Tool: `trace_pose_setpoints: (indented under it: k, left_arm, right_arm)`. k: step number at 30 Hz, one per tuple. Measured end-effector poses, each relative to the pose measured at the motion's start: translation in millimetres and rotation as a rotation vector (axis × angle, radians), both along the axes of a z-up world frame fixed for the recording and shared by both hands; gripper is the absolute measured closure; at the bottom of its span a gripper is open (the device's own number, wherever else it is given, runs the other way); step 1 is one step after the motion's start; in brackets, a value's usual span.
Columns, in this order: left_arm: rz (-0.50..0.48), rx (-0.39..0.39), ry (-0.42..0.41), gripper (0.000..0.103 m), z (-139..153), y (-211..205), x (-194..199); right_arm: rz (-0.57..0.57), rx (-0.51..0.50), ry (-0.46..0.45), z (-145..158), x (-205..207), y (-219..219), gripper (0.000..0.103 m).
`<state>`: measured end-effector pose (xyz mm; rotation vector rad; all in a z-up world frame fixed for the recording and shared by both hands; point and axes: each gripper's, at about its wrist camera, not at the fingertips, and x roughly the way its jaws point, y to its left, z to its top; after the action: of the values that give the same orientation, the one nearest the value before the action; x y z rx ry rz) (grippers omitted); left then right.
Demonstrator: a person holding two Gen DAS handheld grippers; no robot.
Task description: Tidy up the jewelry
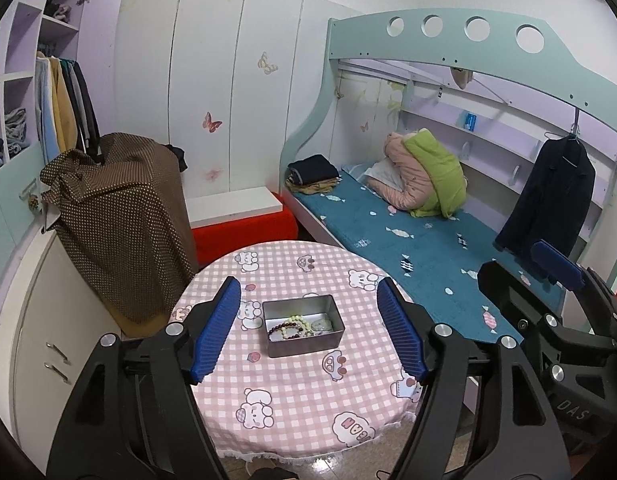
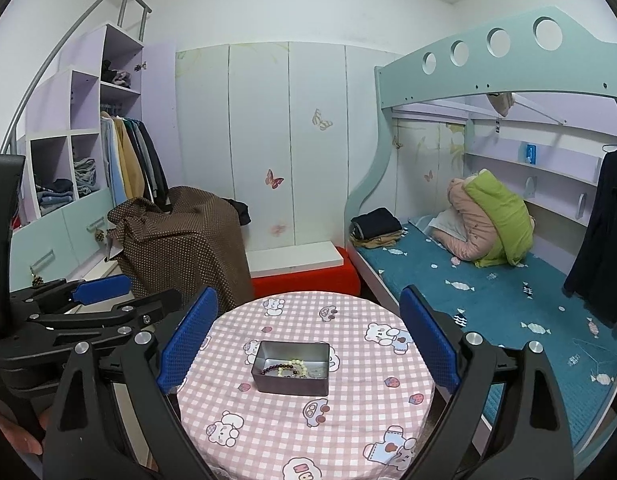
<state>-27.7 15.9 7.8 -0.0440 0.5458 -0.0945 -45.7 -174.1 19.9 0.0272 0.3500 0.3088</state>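
**Both grippers wide open, tin straight ahead**

The left gripper stands with its blue pads spread wide and nothing between them; the right gripper is just as wide and just as empty. Both point forward and down at the metal tin, which sits near the middle of the round table, its long axis running across the fingers, side to side. Inside lie a pale bead bracelet and a dark bead bracelet, toward the tin's left end. Neither hand looks clearly nearer; the bracelets lie slightly toward the left gripper's side.
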Motion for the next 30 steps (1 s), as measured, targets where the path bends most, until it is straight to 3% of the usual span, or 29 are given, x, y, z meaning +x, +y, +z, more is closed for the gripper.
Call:
trace_pose_setpoints:
  k: [28, 30]
  left_arm:
    - [0.044, 0.01, 0.021, 0.027, -8, -3, 0]
    - [0.06, 0.02, 0.027, 0.022, -10, -3, 3]
  right_arm:
    - [0.023, -0.008, 0.04, -4, 12, -2, 0.014]
    - [0.021, -0.007, 0.051, -7, 14, -4, 0.014]
